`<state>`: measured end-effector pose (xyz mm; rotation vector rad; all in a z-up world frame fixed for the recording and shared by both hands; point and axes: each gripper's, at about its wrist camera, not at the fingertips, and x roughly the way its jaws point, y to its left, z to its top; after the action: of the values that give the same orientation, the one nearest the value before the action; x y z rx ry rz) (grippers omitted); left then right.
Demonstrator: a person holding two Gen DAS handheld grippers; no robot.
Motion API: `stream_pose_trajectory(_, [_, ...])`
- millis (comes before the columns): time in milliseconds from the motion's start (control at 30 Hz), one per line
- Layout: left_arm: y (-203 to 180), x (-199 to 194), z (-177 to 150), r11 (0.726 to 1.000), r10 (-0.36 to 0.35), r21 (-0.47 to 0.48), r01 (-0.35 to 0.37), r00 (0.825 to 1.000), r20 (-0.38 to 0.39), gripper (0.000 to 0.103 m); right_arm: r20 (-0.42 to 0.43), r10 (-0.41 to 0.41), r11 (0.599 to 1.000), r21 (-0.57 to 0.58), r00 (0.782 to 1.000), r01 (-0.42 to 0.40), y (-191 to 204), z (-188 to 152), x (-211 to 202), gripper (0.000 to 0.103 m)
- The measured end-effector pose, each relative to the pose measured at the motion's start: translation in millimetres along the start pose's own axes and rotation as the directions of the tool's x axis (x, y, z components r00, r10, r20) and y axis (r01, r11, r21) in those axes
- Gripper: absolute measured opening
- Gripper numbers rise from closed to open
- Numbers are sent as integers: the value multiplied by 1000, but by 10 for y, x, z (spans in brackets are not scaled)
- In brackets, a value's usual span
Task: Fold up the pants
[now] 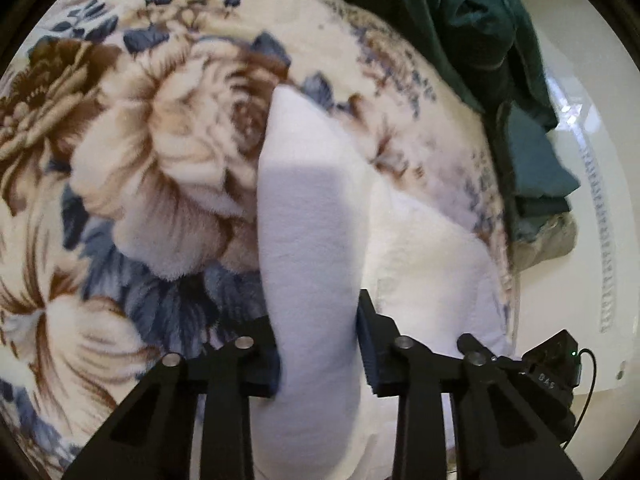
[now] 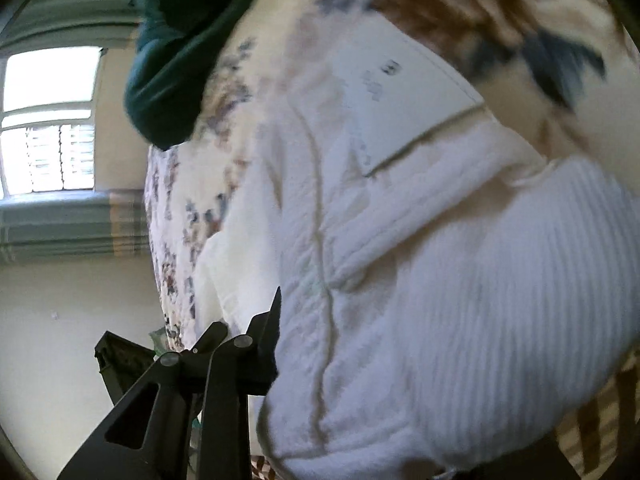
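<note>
A floral fleece blanket (image 1: 160,152) covers the bed, dark green clothing (image 1: 460,20) heaped at its far edge. White pants (image 2: 420,260) lie on it; left tongs (image 1: 318,352) clamp a fold, right tongs (image 2: 280,344) grip the waistband end.

One pair of white pants (image 1: 308,240), one floral blanket (image 1: 140,140), one dark green garment (image 1: 460,20) beyond, one window (image 2: 48,120).
</note>
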<state>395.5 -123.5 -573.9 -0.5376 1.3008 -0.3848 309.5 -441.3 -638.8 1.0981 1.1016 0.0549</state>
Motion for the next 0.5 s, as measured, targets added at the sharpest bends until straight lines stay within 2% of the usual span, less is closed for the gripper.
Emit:
stream_pose_trajectory(167, [-45,-493,252,999,-44,7,43,995,85,25,9,30,998,-61,1000,-29,617,17,11,29])
stream_pose_trajectory(300, [191,-852,602,997,-76,-10,78,986,149,25,10,78,990,-120,997,-77,1229,9,347,30])
stream_pose_trajectory(433, [629,-1134,1129,995,-82,-33,90,977,196,25,-1,115,982,-150,993,-114,1924,20,1065,29])
stream_pose_trajectory(500, [974,-1314,1493,996,-64,-52,77,974,219,25,-14,133,977,-169,991,-133,2236,8,1470,29])
